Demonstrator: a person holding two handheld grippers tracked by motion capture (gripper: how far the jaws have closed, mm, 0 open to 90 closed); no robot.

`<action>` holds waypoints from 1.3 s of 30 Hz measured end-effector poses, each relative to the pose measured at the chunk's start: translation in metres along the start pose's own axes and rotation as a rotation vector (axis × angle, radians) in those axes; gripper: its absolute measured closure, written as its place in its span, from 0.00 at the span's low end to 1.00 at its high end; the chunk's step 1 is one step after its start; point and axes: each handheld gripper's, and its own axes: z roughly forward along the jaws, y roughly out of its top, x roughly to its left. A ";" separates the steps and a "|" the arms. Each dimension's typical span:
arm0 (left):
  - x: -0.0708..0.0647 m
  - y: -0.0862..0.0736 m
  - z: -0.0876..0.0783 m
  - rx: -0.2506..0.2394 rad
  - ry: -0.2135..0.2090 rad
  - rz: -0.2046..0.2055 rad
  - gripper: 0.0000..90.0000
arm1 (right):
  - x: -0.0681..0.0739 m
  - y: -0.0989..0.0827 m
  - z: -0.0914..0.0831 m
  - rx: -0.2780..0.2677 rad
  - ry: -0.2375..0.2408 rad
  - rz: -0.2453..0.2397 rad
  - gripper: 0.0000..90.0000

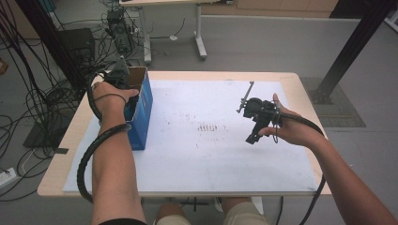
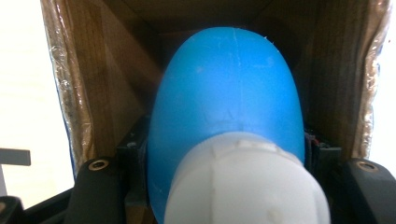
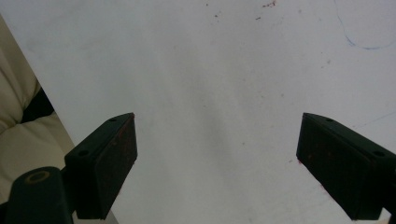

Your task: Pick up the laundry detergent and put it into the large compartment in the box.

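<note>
1. In the left gripper view, the blue bottle (image 2: 224, 98) is blurred; its white cap (image 2: 245, 186) is cut off at the bottom edge.
2. In the high view, the left gripper (image 1: 119, 75) dips into the box (image 1: 143, 110), its fingers hidden.

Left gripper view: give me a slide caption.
Left gripper shut on a blue bottle with white cap, inside the cardboard box.

A lab or test room with a bare grey floor (image 1: 263, 42). Tangled black cables (image 1: 28, 93) and electronics boxes (image 1: 119, 30) lie beyond the table's (image 1: 300, 93) far left corner. Black metal frame posts (image 1: 349, 47) stand at both far corners.
</note>
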 end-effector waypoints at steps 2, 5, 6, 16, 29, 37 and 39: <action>0.000 0.000 0.000 0.000 0.001 -0.002 0.40 | 0.000 0.000 0.000 0.001 0.001 0.001 0.14; 0.000 0.000 0.000 -0.002 0.001 -0.007 0.40 | 0.000 0.000 0.000 0.000 0.001 0.002 0.14; 0.001 0.000 0.000 -0.001 0.001 -0.006 0.40 | 0.000 0.000 0.000 0.002 0.000 0.000 0.14; 0.002 0.000 0.001 0.000 -0.002 -0.006 0.40 | 0.000 0.002 0.001 0.002 0.001 -0.001 0.14; 0.002 0.001 0.000 0.003 -0.002 -0.003 0.40 | 0.002 0.003 0.000 0.003 -0.001 -0.006 0.14; 0.002 0.000 0.000 0.001 -0.002 -0.003 0.40 | 0.001 0.003 0.000 0.003 -0.001 -0.004 0.14; 0.002 0.000 0.000 0.001 -0.002 -0.003 0.40 | 0.001 0.003 0.000 0.003 -0.001 -0.005 0.14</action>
